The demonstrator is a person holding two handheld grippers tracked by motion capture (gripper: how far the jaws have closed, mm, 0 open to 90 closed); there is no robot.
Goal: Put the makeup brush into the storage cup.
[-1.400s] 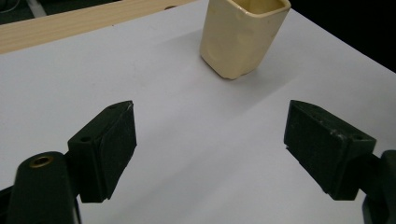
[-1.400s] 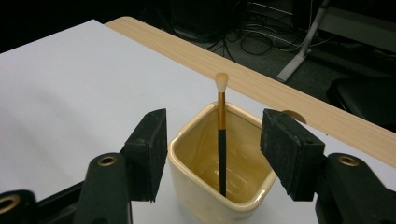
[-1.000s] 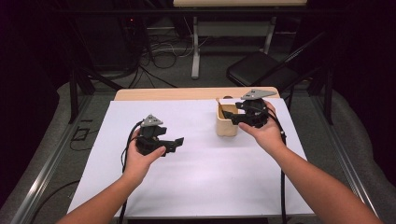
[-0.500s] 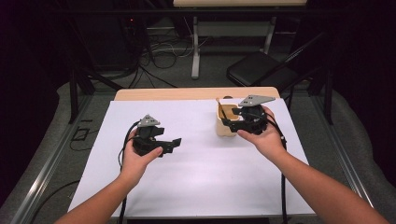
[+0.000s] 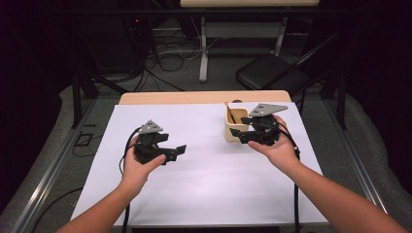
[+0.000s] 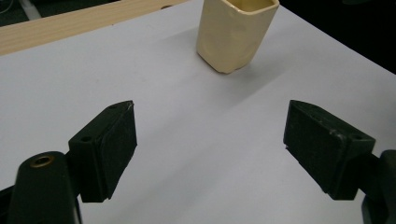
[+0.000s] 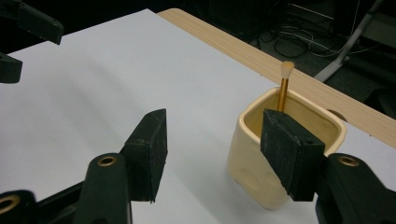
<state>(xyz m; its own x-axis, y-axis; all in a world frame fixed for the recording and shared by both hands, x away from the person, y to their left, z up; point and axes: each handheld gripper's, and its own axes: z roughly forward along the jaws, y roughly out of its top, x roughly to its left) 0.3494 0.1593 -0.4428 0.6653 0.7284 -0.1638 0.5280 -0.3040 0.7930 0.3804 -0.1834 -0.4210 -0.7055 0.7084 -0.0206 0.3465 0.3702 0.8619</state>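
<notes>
A cream square cup [image 5: 234, 133] stands on the white table sheet [image 5: 204, 194], right of centre, with a gold-handled brush [image 5: 229, 112] upright inside it. My right gripper [image 5: 243, 127] is held at the cup's right side, jaws pointing left and open. In the right gripper view the cup [image 7: 247, 154] sits just ahead, partly behind the right pad [image 7: 289, 156], and the brush [image 7: 283, 88] pokes above the rim; nothing is gripped between the right gripper's [image 7: 217, 154] jaws. My left gripper [image 5: 176, 153] hovers over the sheet's left half, open and empty [image 6: 210, 149], facing the cup [image 6: 233, 37].
The wooden table edge [image 5: 194, 97] runs along the back of the sheet. Beyond it are a black chair [image 5: 272, 73], floor cables [image 5: 170, 63] and a desk leg. Cables trail from both grippers toward the near edge.
My right gripper has slid a little toward the near side, from over the cup's back to its right flank. The left gripper and the cup have stayed put.
</notes>
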